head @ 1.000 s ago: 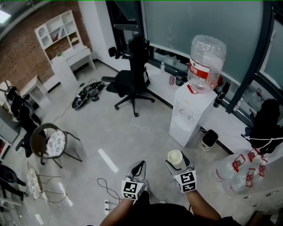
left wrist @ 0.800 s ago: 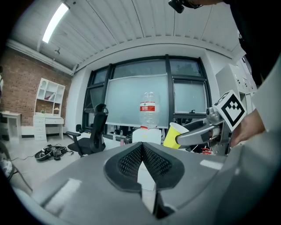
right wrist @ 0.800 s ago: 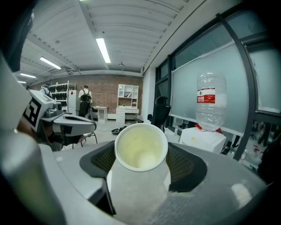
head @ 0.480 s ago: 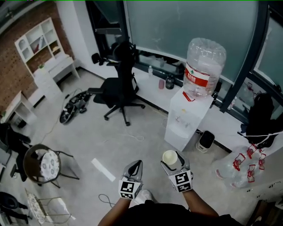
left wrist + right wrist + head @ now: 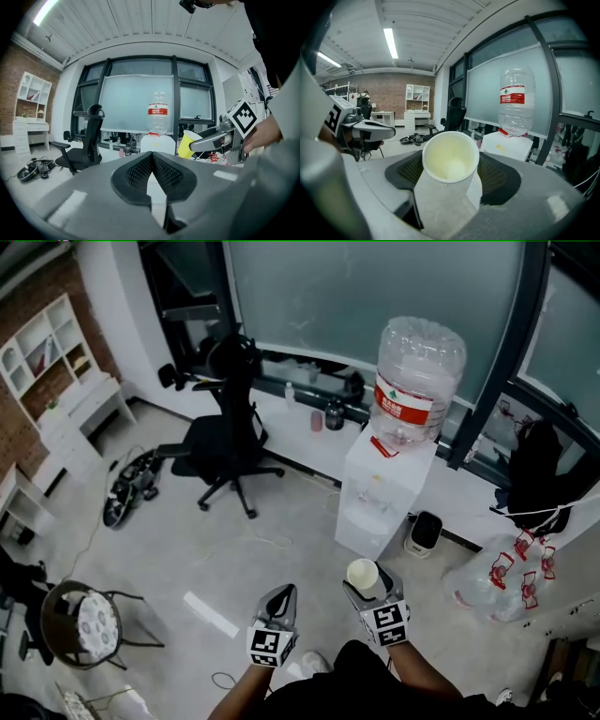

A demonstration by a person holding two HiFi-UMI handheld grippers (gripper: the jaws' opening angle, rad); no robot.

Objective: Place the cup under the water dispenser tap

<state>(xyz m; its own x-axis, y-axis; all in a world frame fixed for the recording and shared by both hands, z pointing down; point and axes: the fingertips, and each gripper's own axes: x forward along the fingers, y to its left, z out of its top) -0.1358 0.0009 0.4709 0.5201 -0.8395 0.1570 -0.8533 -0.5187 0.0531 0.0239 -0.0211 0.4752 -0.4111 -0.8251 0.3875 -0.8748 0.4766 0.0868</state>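
Progress shows in the framing: over the last second the office chair (image 5: 225, 442) drifts toward 10 o'clock, and the water dispenser (image 5: 380, 488) swings from about 1 o'clock to nearly 12 o'clock of your hands. Your left gripper (image 5: 284, 592) rides along with its jaws pressed together, carrying nothing. Your right gripper (image 5: 373, 594) pinches the paper cup (image 5: 363, 575) mouth up, just as before. The dispenser stands well apart yet, so I judge this as the carry. Keep walking, then bring the cup in under the tap, which is too small to pick out from here.
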